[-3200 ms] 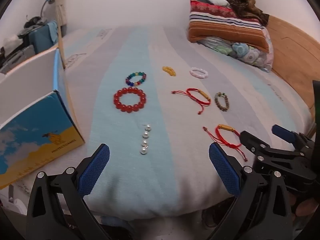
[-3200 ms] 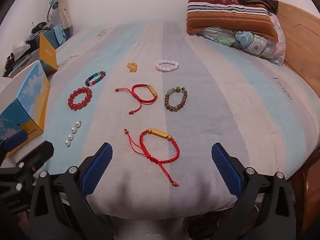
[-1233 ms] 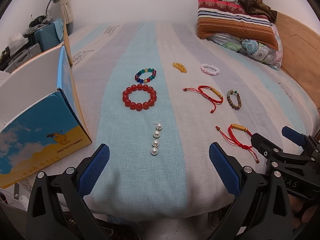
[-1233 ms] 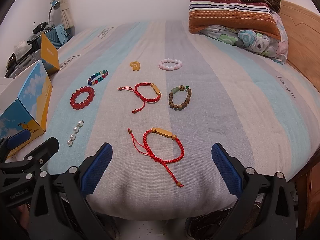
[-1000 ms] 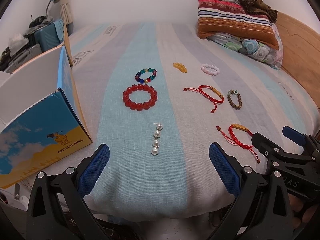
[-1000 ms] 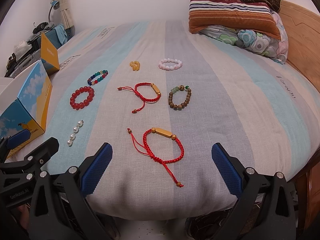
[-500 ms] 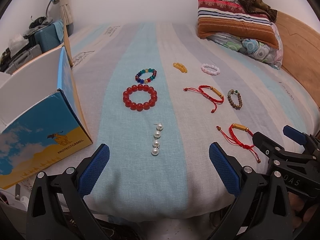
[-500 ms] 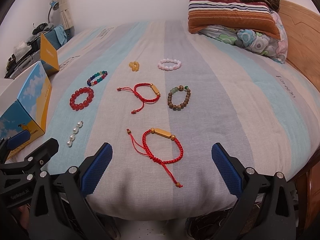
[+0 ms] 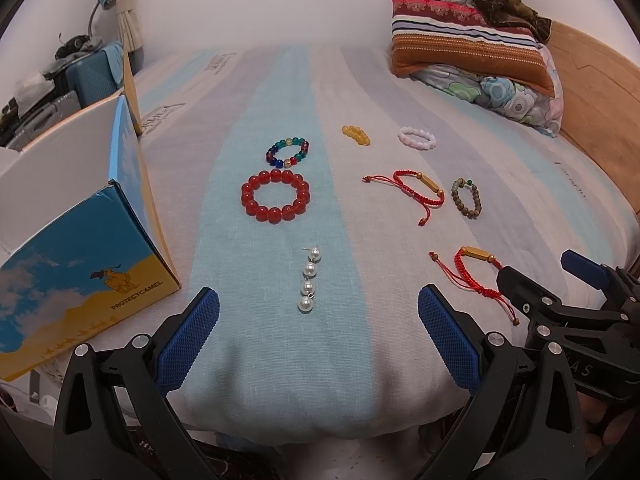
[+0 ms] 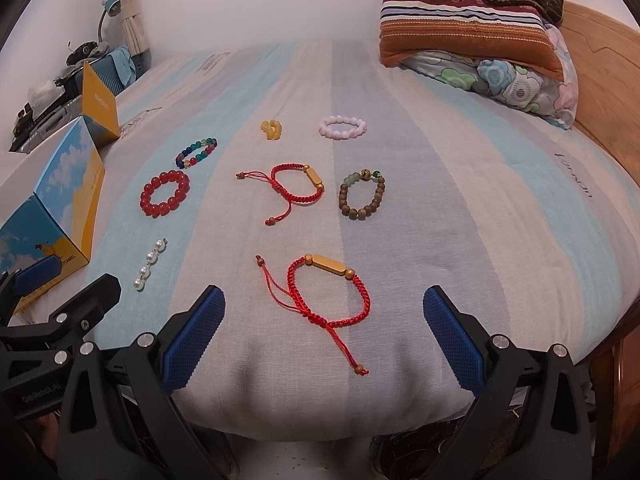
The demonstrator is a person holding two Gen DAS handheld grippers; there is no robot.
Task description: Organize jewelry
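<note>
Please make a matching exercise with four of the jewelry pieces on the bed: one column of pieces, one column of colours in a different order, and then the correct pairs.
Pieces:
1. pearl string
2. big bead bracelet
3. far right bracelet
4. small bead cluster

Colours:
A. yellow
B. red
C. white
D. pale pink

Pairs: 1-C, 2-B, 3-D, 4-A

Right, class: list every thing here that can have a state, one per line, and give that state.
Left claw: open, holding nothing.
Right claw: open, holding nothing.
Box: on the bed, flaps open.
Nearest red cord bracelet: flat on the sheet, tails loose.
Farther red cord bracelet: flat, tails loose.
Red bead bracelet: flat, closed ring.
Pearl string: laid out straight.
Yellow bead bracelet: bunched up.
</note>
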